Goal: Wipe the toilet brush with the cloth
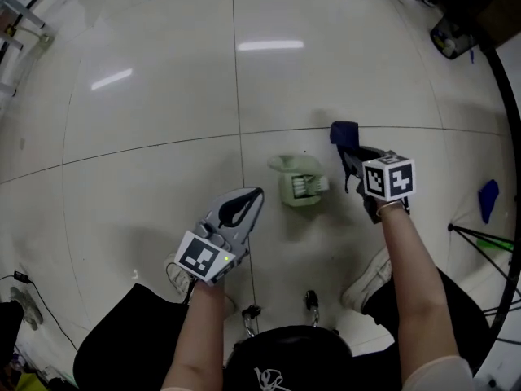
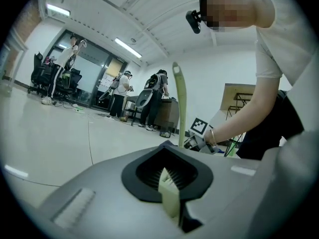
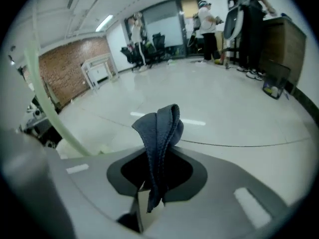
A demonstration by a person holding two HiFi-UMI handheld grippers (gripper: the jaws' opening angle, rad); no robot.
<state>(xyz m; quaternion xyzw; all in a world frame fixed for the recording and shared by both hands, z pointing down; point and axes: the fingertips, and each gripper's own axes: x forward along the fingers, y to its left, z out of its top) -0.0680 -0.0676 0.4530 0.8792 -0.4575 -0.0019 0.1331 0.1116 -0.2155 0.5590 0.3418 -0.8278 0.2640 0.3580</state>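
A pale green toilet brush [image 1: 304,186] stands in its holder [image 1: 291,166] on the tiled floor, between my two grippers. Its thin handle [image 2: 179,101] rises upright just beyond the tip of my left gripper [image 1: 247,204]. That gripper is shut with nothing between its pads and sits a little left of the holder. My right gripper [image 1: 352,158] is to the right of the brush, shut on a dark blue cloth [image 3: 160,133]. The cloth [image 1: 343,132] sticks out past the jaws. In the right gripper view the handle [image 3: 46,108] curves by at the left.
A blue item [image 1: 488,198] and a stand with a green part [image 1: 491,240] are on the floor at right. A dark object [image 1: 452,37] lies at top right. Several people [image 2: 119,91] and office chairs [image 2: 55,81] are far off. My shoes [image 1: 370,277] flank a wheeled stool base [image 1: 281,309].
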